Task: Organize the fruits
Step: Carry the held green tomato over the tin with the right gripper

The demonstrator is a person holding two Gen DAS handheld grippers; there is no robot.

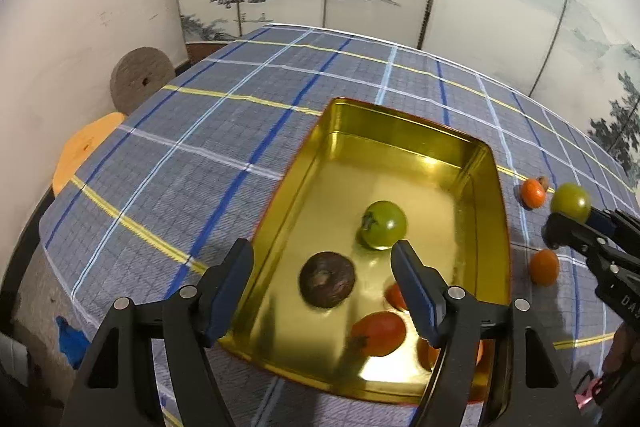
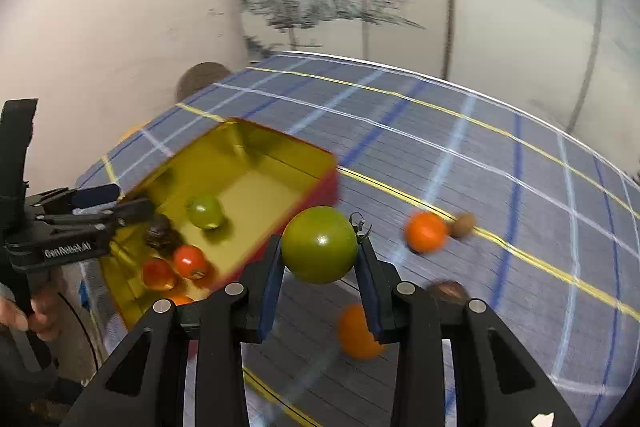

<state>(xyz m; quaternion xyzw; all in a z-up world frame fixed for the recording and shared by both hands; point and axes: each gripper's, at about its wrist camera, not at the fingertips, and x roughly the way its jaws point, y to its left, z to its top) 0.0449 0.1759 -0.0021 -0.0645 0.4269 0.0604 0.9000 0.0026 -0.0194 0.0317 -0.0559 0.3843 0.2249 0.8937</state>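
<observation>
While its two fingers (image 2: 362, 283) press from either side, the right gripper (image 2: 319, 269) holds a green tomato (image 2: 319, 245) clear of the checked tablecloth (image 2: 500, 195), to the right of the gold tin (image 2: 280, 147). The left gripper (image 1: 322, 279) hangs over the near end of the tin with its fingers (image 1: 412, 283) spread wide and holding nothing. In the tin lie another green tomato (image 1: 383, 225), a dark brown fruit (image 1: 327, 279) and red tomatoes (image 1: 378, 333). On the cloth right of the tin lie an orange fruit (image 2: 425, 231) touching a small brown one (image 2: 463, 225), and another orange fruit (image 2: 356, 333) nearer the right gripper.
</observation>
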